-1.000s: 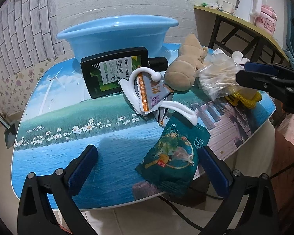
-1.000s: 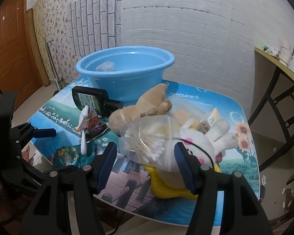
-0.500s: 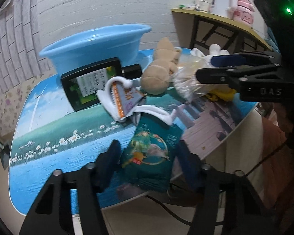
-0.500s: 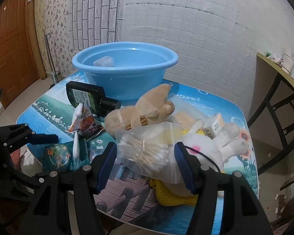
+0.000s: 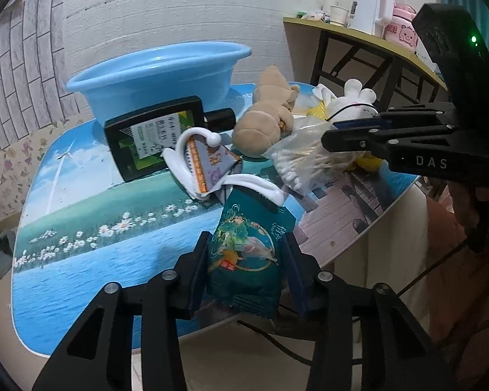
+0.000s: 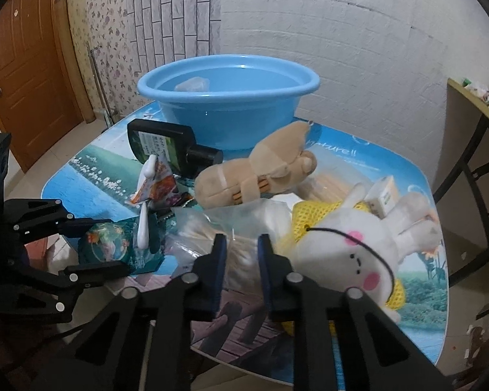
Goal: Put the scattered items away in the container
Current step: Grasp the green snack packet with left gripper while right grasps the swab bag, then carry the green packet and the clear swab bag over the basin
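Observation:
A green snack packet (image 5: 244, 247) lies at the near edge of the table, partly past it. My left gripper (image 5: 246, 260) is closing, and its pads press the packet's two sides. It shows at the left of the right wrist view too, as left gripper (image 6: 119, 243) with the packet (image 6: 104, 241). My right gripper (image 6: 241, 254) is closing and pinches a clear bag of cotton swabs (image 6: 205, 228), which in the left wrist view is the bag (image 5: 296, 163) beside the right gripper (image 5: 335, 133). The blue basin (image 6: 228, 114) stands at the back of the table with one pale item inside.
Between the grippers and the basin (image 5: 159, 66) lie a black bottle (image 5: 153, 137), a white plastic clip around an orange sachet (image 5: 208, 159), a brown plush (image 6: 254, 176), a white rabbit plush (image 6: 358, 251) on yellow mesh and a small box (image 6: 386, 195). A side table (image 5: 368, 42) carries a kettle. A door (image 6: 22, 65) is at left.
Both grippers went from wide open to closed in: the left onto the green packet, the right onto the swab bag. The left gripper also moved in around the packet.

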